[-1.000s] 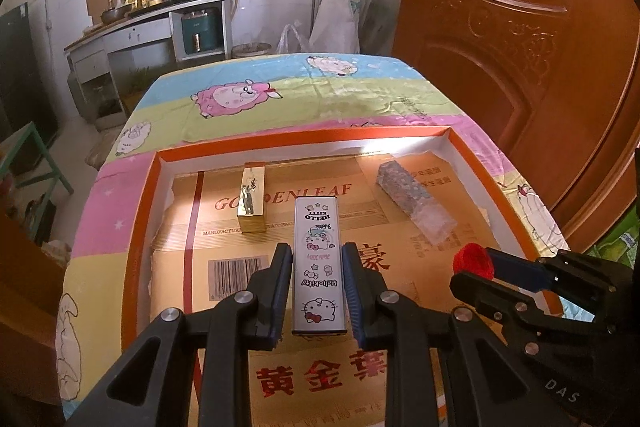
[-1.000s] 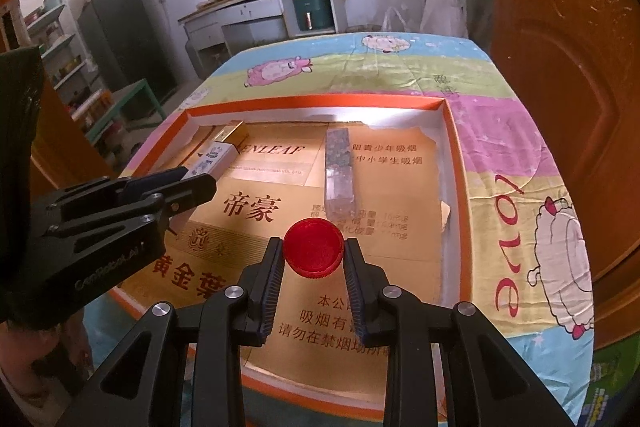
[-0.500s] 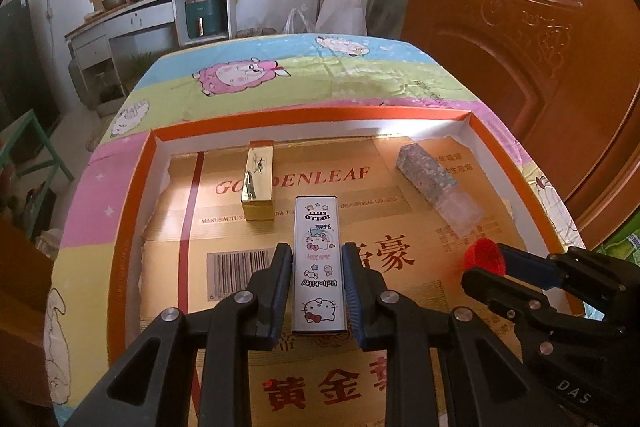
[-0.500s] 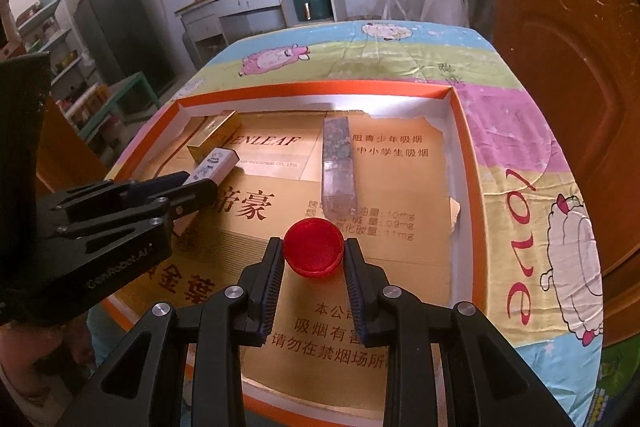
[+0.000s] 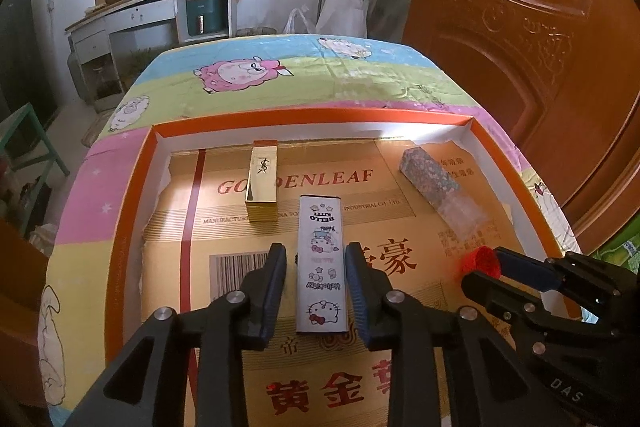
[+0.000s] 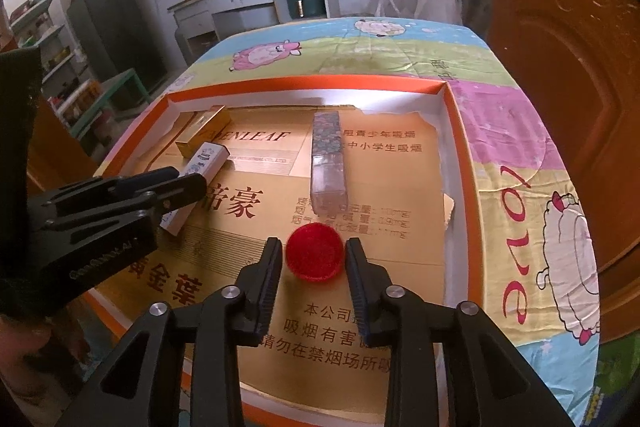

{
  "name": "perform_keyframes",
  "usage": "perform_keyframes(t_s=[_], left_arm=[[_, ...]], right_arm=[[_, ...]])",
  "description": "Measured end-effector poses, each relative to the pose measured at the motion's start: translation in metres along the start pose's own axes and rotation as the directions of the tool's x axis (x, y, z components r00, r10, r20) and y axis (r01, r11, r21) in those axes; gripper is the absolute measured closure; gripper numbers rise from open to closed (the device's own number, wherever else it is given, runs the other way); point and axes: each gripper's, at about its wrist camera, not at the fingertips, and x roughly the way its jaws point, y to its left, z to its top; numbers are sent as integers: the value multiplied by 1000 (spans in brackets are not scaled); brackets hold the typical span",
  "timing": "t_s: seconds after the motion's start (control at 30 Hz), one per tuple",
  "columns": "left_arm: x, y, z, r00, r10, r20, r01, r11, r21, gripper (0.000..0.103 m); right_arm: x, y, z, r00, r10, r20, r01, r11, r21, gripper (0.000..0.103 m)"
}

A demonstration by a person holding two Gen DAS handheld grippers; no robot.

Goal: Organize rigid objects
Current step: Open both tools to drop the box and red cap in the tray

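Both grippers opening since prior frame, Hello Kitty box [image 5: 321, 269] freed, GOLDENLEAF cardboard [image 5: 320, 183]

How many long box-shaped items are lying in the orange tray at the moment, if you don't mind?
3: the gold box at far left, the Hello Kitty box between the left gripper's opening jaws, the speckled block at far right.

You have four loose items in one shallow orange-rimmed cardboard tray [image 5: 132, 195]. Three are long boxes: one shiny gold rectangular box [image 5: 262, 183] ahead and left of your left tool, one white cartoon-printed rectangular box [image 5: 322, 267] lying between that tool's fingers, and one speckled, partly clear rectangular box [image 6: 328, 159] straight ahead of your right tool. You have one round red plastic cap [image 6: 315, 257], between the right tool's fingers. One flattened yellow printed carton sheet [image 6: 400, 187] lines the tray.
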Motion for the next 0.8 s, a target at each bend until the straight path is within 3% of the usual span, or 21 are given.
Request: perform_keyframes(t_s=[0.1,0.23,0.8], left_arm=[[-8,0,1,1000,2,23,-2,1000,-3,71],[-19,-1,2,999,6,42,-6,1000,-1,62],[-77,-3,-11,995,30,100,-28,1000,-14,62]], right_arm=[[-3,-1,0,1000,0,1,0,1000,7,61],[-12,-2,-1,1000,-5,12,5,1000,12,61],[-69,9,-12,997,-6,83,5,1000,16,61]])
